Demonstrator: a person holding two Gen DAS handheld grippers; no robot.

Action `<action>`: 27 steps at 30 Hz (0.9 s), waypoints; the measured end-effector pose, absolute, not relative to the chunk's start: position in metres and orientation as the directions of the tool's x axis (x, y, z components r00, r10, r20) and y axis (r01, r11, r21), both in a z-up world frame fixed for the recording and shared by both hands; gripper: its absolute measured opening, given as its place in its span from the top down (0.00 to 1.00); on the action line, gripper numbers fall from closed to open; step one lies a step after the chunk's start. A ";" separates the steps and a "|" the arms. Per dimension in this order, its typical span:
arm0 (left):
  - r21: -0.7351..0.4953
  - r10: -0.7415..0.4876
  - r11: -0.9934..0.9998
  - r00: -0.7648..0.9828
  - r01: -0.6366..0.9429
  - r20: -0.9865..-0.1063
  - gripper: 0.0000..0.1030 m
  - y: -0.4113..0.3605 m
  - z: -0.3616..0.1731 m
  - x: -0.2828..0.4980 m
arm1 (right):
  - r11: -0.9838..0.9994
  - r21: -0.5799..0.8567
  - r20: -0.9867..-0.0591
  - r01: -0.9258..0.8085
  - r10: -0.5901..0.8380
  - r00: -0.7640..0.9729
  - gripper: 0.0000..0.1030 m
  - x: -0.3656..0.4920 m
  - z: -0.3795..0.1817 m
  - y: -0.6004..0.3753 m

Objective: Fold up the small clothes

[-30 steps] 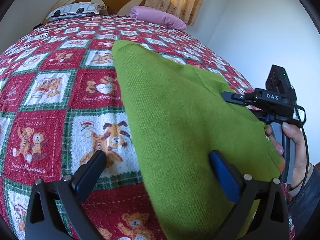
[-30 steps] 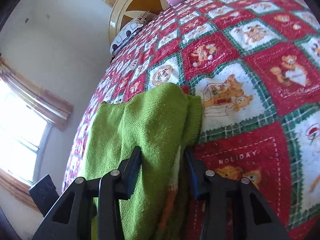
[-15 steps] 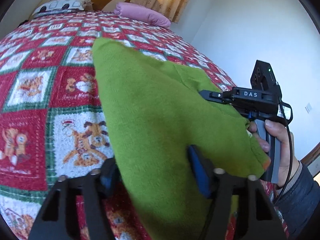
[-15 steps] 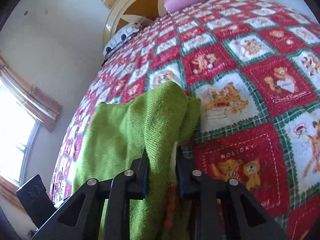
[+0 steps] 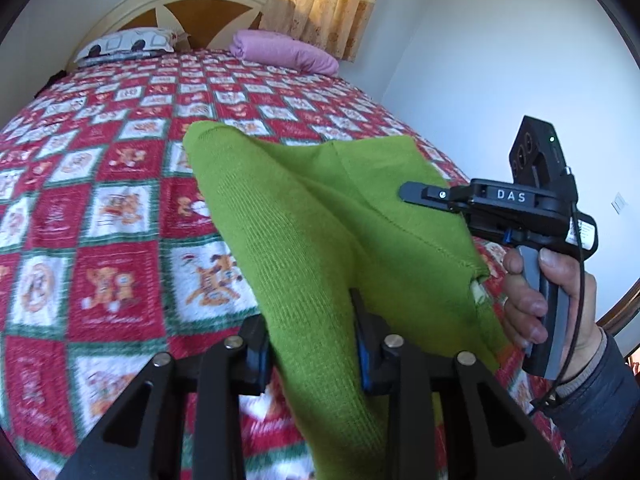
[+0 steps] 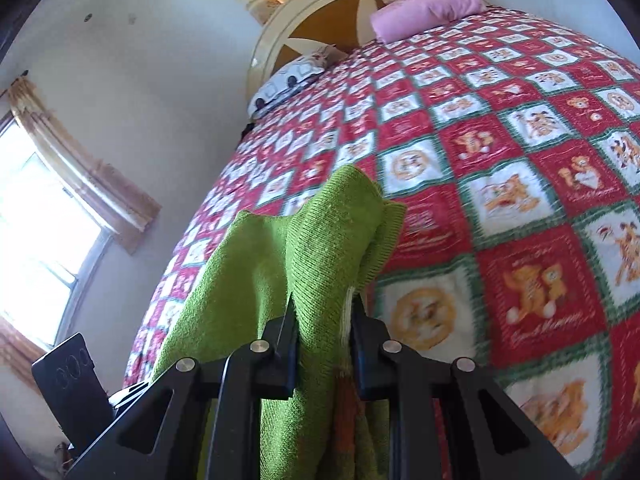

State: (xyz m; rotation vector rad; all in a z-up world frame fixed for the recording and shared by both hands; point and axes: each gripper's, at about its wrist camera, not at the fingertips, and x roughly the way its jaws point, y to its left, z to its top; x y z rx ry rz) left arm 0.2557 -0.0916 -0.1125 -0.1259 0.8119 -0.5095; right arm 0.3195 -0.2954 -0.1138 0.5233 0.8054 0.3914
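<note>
A green knitted garment [image 5: 312, 220] hangs lifted off the quilt, stretched between both grippers. My left gripper [image 5: 312, 340] has the cloth between its blue pads; its jaws are closing and press on a bunched fold. In the right wrist view the same garment [image 6: 320, 240] runs up from my right gripper [image 6: 324, 320], which is shut on its edge, near a pale and orange trim. A person's hand [image 5: 532, 300] holds the right gripper's handle at the right of the left wrist view. The garment's far end still touches the bed.
The bed carries a red, white and green teddy-bear quilt [image 5: 100, 208]. A pink pillow [image 5: 284, 52] and a white patterned pillow [image 5: 128, 44] lie by the headboard [image 5: 208, 4]. A white wall runs along the bed's right side; a window [image 6: 36, 232] is on the left.
Both grippers have risen, lifting the green garment off the quilt. The left jaws went from wide open to closed on the cloth; the right jaws tightened on its edge.
</note>
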 end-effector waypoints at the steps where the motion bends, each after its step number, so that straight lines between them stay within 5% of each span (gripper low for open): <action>1: -0.298 -0.479 0.874 0.581 0.384 -0.658 0.68 -0.086 -0.109 0.250 | 0.802 0.580 -0.571 -0.143 0.525 0.631 0.80 0.315 -0.112 -0.289; 27: -0.278 -0.339 0.938 0.724 0.209 -0.601 0.69 0.076 -0.084 0.127 | 0.677 0.605 -0.513 -0.419 0.734 0.446 0.80 0.254 -0.093 -0.094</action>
